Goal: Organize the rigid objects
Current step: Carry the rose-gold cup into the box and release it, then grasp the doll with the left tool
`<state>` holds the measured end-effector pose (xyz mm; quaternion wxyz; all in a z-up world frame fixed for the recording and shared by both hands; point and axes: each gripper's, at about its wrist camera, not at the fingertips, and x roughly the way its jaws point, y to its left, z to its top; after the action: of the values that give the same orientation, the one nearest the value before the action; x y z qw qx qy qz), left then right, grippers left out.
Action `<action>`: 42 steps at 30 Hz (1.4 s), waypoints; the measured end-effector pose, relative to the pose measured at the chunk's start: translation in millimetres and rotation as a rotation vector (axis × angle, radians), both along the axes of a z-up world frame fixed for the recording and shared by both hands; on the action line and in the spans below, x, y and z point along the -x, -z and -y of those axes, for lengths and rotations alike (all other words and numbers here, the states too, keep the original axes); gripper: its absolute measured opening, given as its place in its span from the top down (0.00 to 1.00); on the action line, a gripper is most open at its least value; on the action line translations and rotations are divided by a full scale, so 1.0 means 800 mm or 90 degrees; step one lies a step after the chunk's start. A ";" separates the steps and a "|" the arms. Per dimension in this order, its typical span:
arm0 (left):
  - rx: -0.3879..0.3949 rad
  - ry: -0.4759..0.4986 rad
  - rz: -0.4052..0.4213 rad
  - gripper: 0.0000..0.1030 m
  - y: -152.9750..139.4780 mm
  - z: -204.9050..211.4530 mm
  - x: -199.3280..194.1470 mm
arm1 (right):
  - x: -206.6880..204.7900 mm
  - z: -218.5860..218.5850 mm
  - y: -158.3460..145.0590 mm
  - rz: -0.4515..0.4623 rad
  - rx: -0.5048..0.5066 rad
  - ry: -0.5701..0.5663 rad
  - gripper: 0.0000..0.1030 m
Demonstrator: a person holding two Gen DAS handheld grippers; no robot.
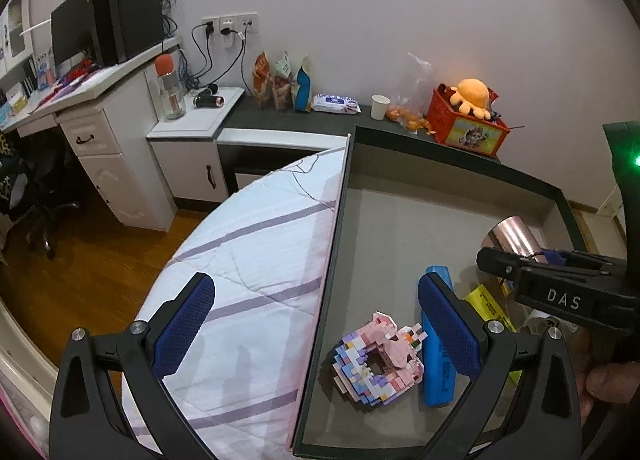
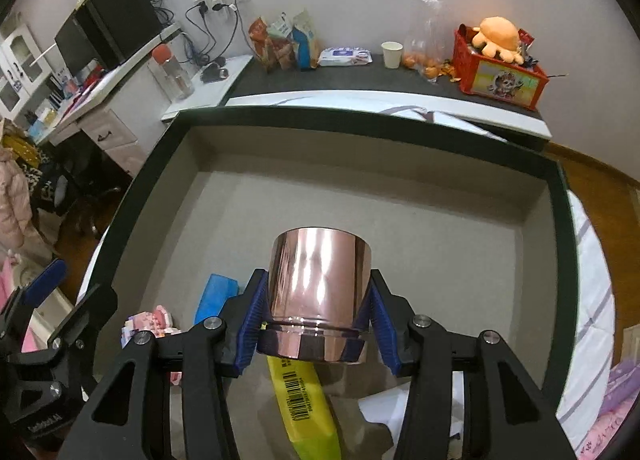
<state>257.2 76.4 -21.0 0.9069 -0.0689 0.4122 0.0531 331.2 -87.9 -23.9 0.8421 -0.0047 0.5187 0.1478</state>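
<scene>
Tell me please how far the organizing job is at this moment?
Done, it seems: the pink brick model, the blue box and the yellow packet already lie inside the grey tray. In hand: the right gripper is shut on the rose-gold cup, held above the tray floor. Left: setting the cup down. The left gripper is open and holds nothing.

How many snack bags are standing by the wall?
3, side by side on the dark shelf: an orange bag, a green-white bag, then a blue bag. More may hide behind them.
</scene>
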 end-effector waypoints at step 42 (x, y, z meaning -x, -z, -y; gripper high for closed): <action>0.016 0.081 0.002 0.00 -0.004 0.077 0.224 | 0.273 0.125 -0.052 0.130 -0.102 0.106 0.00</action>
<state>77.7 14.5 -18.0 0.9083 -0.0538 0.4147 -0.0102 113.1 -188.0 17.6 0.8976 0.0910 0.4152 0.1170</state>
